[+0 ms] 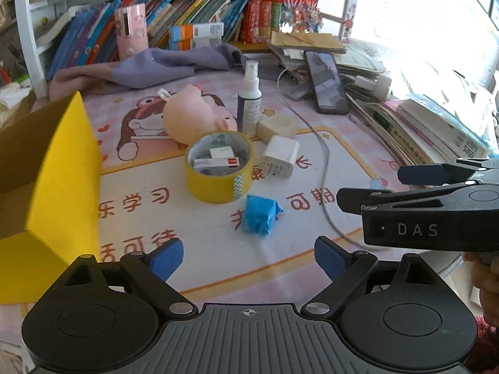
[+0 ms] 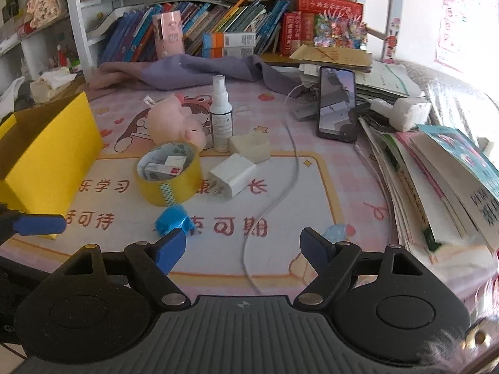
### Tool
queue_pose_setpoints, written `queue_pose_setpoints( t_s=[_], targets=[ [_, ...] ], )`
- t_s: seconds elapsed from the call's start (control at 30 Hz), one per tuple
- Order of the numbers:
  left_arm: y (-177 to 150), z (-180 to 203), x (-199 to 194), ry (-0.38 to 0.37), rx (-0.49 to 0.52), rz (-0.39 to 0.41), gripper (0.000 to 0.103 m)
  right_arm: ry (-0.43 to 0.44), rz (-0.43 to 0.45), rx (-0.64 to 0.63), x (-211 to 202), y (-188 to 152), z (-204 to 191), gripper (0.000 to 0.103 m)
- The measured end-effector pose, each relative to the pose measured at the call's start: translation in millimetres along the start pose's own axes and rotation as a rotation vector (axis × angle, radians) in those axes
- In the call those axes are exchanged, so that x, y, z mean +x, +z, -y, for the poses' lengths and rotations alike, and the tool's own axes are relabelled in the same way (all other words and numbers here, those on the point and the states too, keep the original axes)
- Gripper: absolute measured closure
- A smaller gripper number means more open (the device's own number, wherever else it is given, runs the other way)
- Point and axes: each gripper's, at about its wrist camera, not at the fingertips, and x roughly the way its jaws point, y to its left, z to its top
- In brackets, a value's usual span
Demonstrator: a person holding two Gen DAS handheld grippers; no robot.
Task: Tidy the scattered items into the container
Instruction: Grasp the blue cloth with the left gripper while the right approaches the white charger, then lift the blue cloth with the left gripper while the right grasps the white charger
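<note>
Scattered across a pink cartoon mat (image 2: 312,187) on the tabletop, all still outside the yellow cardboard box (image 1: 62,171) standing open at the left: a yellow tape roll (image 1: 218,168) with small cartons tucked into its core, chosen here as landmark. Just in front of the roll, a blue wrapped lump (image 1: 260,215); just right of it, a white charger plug (image 1: 280,155); behind it, a pink plush pig (image 1: 193,118), a spray bottle (image 1: 249,99) standing upright, and a cream block (image 1: 276,126). Farther right of the roll, a grey cable (image 2: 290,168) trailing toward a propped phone (image 2: 336,103) and slumped stacks of books. Nearest the blue lump, the left tongs (image 1: 248,257), jaws spread wide and empty. To their right, the right tongs (image 2: 243,247), also parted and holding nothing. Likely trouble from here: the cable snagging on a finger, the bottle tipping if the pig or block is nudged, loose cartons spilling should the roll be lifted at a tilt, and the two tongs fouling each other over the same cluster.
</note>
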Motion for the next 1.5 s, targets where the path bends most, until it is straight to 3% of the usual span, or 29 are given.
queue_pose_setpoints(
  t_s=[0.47, 0.87, 1.3, 1.5],
  targets=[
    [29, 17, 63, 0.101, -0.091, -0.086, 0.035, 0.148, -0.109, -0.141, 76, 47, 35, 0.020],
    [30, 20, 90, 0.140, -0.116, -0.138, 0.071, 0.267, -0.192, -0.272, 132, 68, 22, 0.019],
    [32, 6, 77, 0.170, -0.207, -0.109, 0.074, 0.286, -0.221, -0.378, 164, 74, 4, 0.023],
    [32, 3, 72, 0.184, -0.222, -0.100, 0.075, 0.297, -0.226, -0.378, 167, 73, 6, 0.034]
  ],
)
